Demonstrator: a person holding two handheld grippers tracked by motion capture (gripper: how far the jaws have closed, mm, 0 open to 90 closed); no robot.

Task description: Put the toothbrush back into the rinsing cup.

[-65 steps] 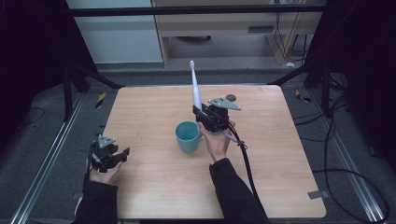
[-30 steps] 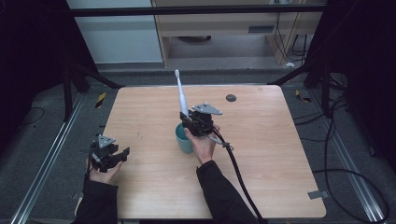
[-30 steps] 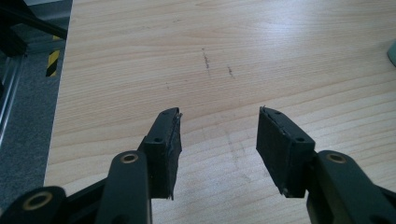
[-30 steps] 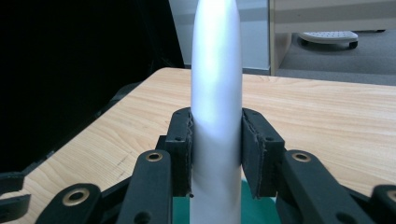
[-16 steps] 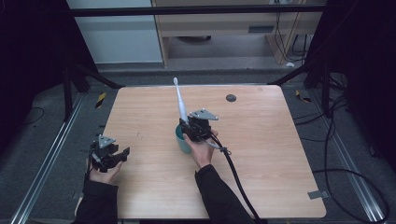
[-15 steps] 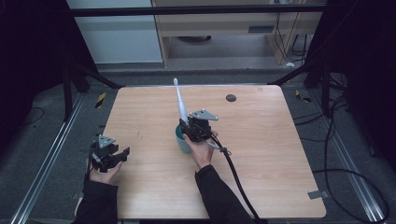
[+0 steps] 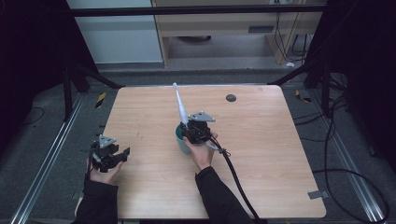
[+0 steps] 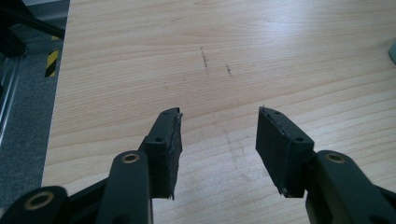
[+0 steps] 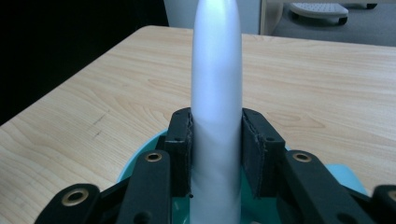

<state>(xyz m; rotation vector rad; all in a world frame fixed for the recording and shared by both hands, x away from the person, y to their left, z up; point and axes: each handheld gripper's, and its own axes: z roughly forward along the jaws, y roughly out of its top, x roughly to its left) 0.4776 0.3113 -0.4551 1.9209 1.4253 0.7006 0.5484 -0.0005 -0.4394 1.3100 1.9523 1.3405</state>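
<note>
Right gripper (image 7: 189,129) sits over the teal cup (image 7: 183,140) near the middle of the bench (image 7: 261,154), jaws closed on a long white tapered rod (image 7: 180,106). In the right gripper view the rod (image 9: 217,84) stands between both pads, its lower end over the cup (image 9: 343,175). Rod leans up and toward the far-left. Left gripper (image 7: 122,154) rests near the bench's left edge, jaws wide and holding nothing (image 8: 217,135). Small dark disc (image 7: 230,98) lies near the far edge.

On the wooden worktop (image 7: 280,154), the right tool (image 7: 190,127) grips a long white tapered rod (image 7: 180,103) directly over a teal cup (image 7: 182,140), the left tool (image 7: 116,156) sits near the left edge, and a small dark disc (image 7: 230,98) lies toward the far edge.
</note>
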